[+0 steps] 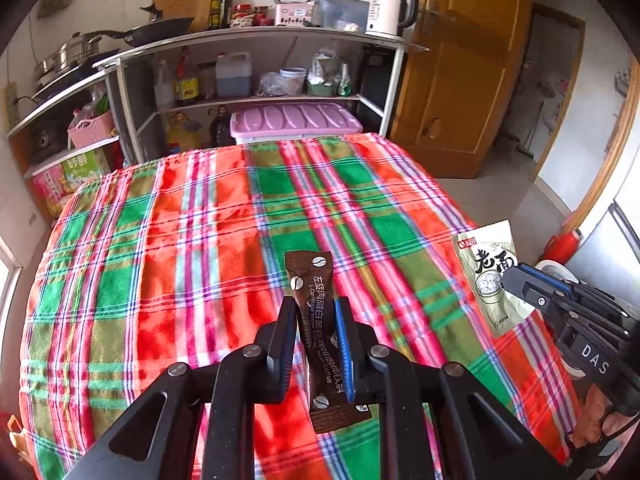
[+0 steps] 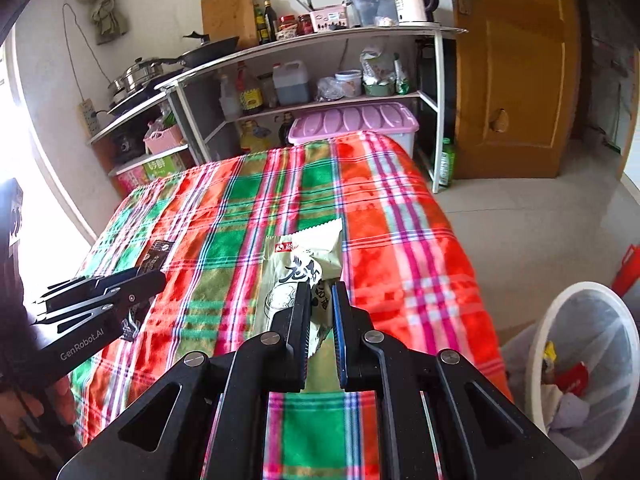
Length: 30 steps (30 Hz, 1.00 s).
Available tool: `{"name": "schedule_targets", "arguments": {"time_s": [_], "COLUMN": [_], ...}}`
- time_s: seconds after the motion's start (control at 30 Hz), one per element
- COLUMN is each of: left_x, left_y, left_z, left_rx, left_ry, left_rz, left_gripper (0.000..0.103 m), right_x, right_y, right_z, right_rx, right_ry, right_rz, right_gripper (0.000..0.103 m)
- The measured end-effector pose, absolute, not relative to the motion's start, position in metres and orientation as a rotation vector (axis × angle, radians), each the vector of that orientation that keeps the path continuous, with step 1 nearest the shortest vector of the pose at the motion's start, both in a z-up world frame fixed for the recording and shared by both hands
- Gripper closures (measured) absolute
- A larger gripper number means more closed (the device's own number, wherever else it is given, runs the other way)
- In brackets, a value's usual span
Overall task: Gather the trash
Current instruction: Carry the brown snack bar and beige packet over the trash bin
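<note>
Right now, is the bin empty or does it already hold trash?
Holding trash. In the right wrist view the bin, standing on the floor beside the table, has a clear liner with red, yellow and pale scraps lying in its bottom, well below the rim.

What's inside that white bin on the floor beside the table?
The white bin, lined with a clear bag, holds crumpled pale paper, a red wrapper and a yellow scrap. Anything beneath them and the bin's bottom are hidden.

brown sachet [image 1: 316,332], plaid cloth [image 1: 180,248], green packet [image 2: 304,264]
</note>
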<state>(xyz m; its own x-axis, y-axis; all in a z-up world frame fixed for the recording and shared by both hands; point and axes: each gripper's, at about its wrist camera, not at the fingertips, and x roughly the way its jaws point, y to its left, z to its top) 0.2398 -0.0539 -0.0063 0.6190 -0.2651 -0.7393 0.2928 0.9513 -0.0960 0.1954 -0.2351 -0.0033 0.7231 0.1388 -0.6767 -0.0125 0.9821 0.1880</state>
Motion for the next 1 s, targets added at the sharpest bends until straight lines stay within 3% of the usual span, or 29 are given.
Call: {"name": "schedule_targets", "arguments": {"time_s": [1.0], "left_x": [0.185], "left_y": [-0.263], "left_z": [0.013], "left_rx": [0.178], "left_ry": [0.779], "left_rz": [-0.694], "left_gripper": [0.083], "right_x": [0.07], "right_y": [-0.423], "right_z": [0.017], "right_rx": [0.312], "right_ry": [0.66], "right_rz": [-0.278], "right_gripper": [0.092]}}
